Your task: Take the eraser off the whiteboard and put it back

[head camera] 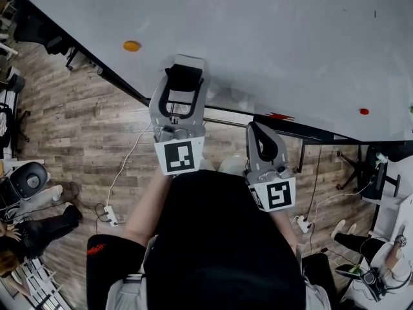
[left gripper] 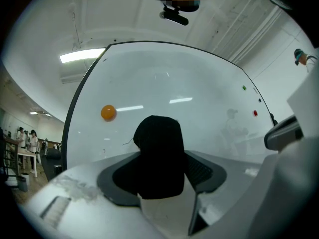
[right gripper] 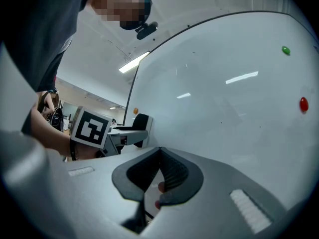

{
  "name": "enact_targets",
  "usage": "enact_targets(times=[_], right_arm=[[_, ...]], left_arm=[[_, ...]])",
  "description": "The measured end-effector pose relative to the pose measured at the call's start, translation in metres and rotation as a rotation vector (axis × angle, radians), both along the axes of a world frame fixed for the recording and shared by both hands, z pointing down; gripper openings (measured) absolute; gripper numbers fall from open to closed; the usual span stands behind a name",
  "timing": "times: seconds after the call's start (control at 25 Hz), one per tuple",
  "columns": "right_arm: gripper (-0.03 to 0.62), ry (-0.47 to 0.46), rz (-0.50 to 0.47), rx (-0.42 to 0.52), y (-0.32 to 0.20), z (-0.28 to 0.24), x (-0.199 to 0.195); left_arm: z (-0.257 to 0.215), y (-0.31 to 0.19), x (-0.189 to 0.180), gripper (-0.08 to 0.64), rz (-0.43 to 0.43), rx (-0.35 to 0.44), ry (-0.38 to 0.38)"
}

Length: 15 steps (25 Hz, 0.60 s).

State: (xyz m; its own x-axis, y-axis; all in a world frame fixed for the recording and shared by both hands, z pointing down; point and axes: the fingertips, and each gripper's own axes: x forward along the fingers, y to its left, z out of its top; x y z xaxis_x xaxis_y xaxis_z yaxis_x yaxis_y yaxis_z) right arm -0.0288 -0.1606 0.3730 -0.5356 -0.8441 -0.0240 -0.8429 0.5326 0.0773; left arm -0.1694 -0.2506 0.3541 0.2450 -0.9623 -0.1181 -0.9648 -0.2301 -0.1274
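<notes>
The eraser [head camera: 186, 77], black with a white body, rests against the whiteboard [head camera: 271, 37] near its lower edge. My left gripper [head camera: 184, 71] is round it, with a jaw on each side. In the left gripper view the eraser [left gripper: 159, 153] fills the space between the dark pads [left gripper: 202, 171], and no gap shows on either side. My right gripper [head camera: 257, 126] hangs lower and to the right, just under the board's edge, shut with nothing in it. In the right gripper view its tips [right gripper: 160, 151] meet, and the left gripper and eraser [right gripper: 142, 121] show at the left.
Magnets stick to the board: an orange one [head camera: 131, 46] to the left and a red one [head camera: 364, 111] far right. A red mark [head camera: 279, 116] lies at the board's lower edge. Below is wooden floor with cables, a power strip [head camera: 111, 216], chairs and seated people [head camera: 32, 231].
</notes>
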Motion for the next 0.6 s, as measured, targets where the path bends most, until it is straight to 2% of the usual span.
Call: enact_targets(times=[0.4, 0.6], right_arm=[[0.003, -0.010, -0.026, 0.005, 0.009, -0.003, -0.001], [0.003, -0.015, -0.048, 0.007, 0.012, -0.003, -0.007]], left_arm=[[0.001, 0.022, -0.006, 0.261, -0.014, 0.002, -0.024], [0.000, 0.037, -0.016, 0.261, -0.033, -0.001, 0.005]])
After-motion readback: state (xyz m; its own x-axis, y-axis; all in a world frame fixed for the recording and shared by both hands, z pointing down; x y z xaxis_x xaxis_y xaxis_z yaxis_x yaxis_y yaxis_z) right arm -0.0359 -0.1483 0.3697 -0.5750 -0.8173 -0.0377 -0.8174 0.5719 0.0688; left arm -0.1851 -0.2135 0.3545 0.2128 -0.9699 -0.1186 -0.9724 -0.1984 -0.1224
